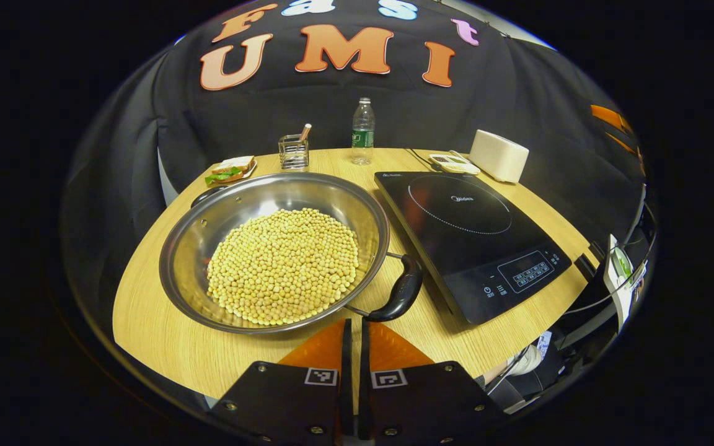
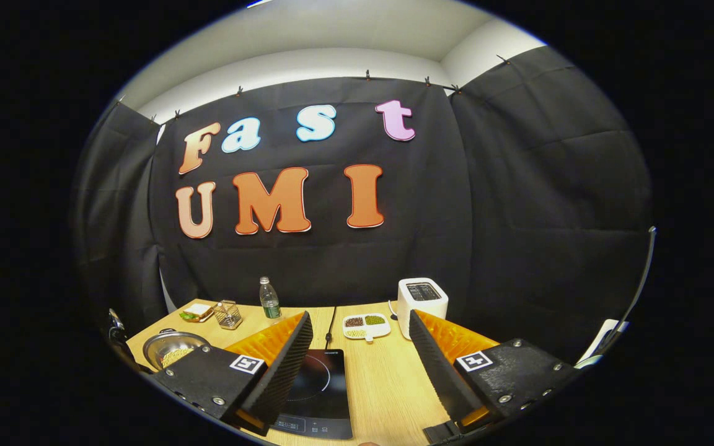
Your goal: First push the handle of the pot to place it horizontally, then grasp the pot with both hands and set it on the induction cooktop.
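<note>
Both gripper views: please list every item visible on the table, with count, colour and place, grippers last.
Steel pot of yellow beans: one, table left, black handle toward cooktop.
Black induction cooktop: one, right of pot.
Clear plastic water bottle: one, back centre.
Wire mesh holder: one, left of bottle.
Sandwich on plate: one, back left.
White toaster: one, back right.
White divided dish: one, beside toaster.
Left gripper: shut, near handle.
Right gripper: open, above cooktop.

Left gripper view: close, looks down over pot (image 1: 273,248) & cooktop (image 1: 468,238). Right gripper view: farther back, level w/ wall. Both share table (image 1: 158,328).
</note>
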A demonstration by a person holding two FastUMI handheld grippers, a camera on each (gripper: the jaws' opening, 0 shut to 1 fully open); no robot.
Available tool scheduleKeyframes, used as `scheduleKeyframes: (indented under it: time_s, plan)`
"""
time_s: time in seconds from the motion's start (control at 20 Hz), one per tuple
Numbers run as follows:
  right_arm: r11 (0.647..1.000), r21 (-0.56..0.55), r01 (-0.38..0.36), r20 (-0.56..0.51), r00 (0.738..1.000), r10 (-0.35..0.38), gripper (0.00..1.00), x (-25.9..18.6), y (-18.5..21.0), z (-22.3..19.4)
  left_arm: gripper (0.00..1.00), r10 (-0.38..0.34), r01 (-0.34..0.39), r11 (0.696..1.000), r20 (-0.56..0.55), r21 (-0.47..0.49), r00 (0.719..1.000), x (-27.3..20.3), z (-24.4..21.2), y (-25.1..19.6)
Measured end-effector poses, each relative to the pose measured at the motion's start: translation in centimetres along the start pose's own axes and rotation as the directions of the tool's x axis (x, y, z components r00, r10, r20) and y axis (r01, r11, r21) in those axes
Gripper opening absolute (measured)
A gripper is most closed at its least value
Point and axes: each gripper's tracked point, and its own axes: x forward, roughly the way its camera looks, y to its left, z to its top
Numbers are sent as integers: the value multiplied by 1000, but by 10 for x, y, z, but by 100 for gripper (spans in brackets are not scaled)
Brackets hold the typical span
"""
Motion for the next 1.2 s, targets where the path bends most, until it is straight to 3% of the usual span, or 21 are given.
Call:
scheduleKeyframes:
  time_s: [0.05,0.2,1.15,1.2]
  plan:
    - [1000,1,4,1,1000,-4,97,1,-2,0,5,-2,2,1000,-1,6,1000,1,1,-1]
    - [1000,-1,8,1,1000,-8,100,0,-4,0,5,-11,11,1000,-3,11,1000,6,6,-5]
    - [999,-20,43,-5,999,-43,97,9,-22,-9,5,-35,36,999,-19,28,999,43,32,-24]
    - [999,-21,43,-6,999,-44,100,10,-22,-9,4,-38,39,999,-19,30,999,45,33,-25]
